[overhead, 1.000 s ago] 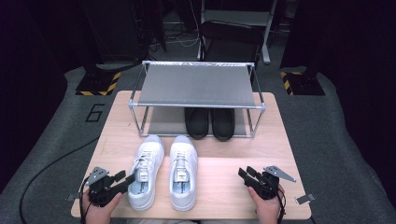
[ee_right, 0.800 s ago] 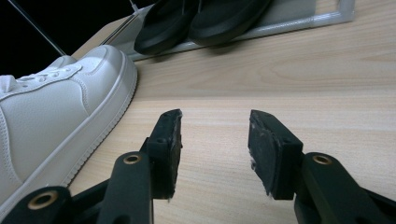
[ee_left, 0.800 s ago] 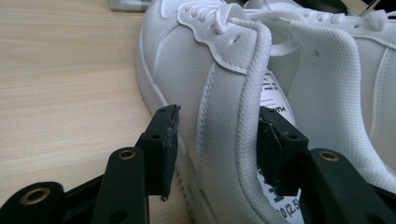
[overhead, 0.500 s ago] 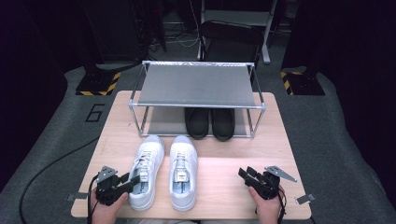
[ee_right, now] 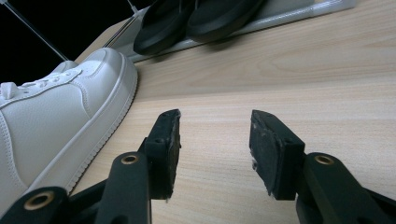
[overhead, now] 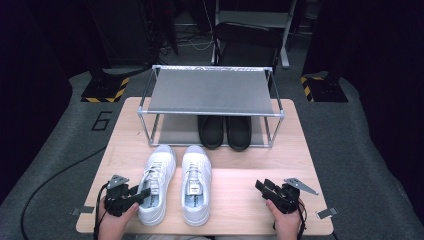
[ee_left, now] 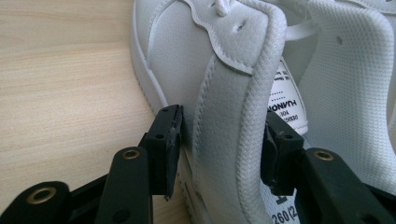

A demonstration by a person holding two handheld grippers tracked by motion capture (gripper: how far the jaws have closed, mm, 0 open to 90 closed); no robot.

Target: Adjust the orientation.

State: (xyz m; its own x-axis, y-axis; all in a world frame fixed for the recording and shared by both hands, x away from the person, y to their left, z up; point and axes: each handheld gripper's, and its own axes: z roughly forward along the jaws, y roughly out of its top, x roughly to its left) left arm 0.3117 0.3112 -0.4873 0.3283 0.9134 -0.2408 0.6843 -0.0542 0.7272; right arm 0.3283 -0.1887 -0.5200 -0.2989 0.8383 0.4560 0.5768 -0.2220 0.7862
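Straddling collar wall of left white sneaker [ee_left: 233, 116], left claw [overhead: 131, 196] jaws had just opened further; pads near wall, grip not evident. Sneaker sat on surface [overhead: 240, 192]. Right claw [ee_right: 215, 149] was open, empty, right white sneaker [ee_right: 60, 116] just left of it.

Two white sneakers [overhead: 175, 187] are seen, tongue labels printed in black (text too small to read). A black pair of shoes [overhead: 225, 132] is noted under the grey-topped, silver-framed rack [overhead: 210, 92]. Pale woodgrain table [overhead: 240, 200]; black grippers; yellow-black striped bases [overhead: 102, 92] behind.
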